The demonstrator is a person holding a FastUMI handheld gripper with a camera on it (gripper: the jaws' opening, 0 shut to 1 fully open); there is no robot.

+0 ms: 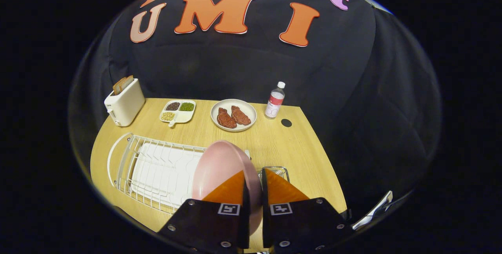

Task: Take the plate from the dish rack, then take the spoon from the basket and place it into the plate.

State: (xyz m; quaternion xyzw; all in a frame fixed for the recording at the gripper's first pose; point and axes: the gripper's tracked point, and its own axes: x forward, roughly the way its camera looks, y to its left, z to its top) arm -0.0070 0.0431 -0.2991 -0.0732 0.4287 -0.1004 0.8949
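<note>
A pink plate (219,167) stands on edge between my fingers, its rim gripped by my gripper (254,179), which is shut on it. The plate is held over the right end of the white wire dish rack (157,167). Just beyond my right finger peeks the wire basket (276,171); the spoon inside it is hidden by my fingers.
At the back of the wooden table (298,156) stand a white toaster with bread (124,103), a divided dish of beans (178,111), a white plate with two pieces of meat (233,115) and a water bottle (275,100). The table's right edge drops off beside the basket.
</note>
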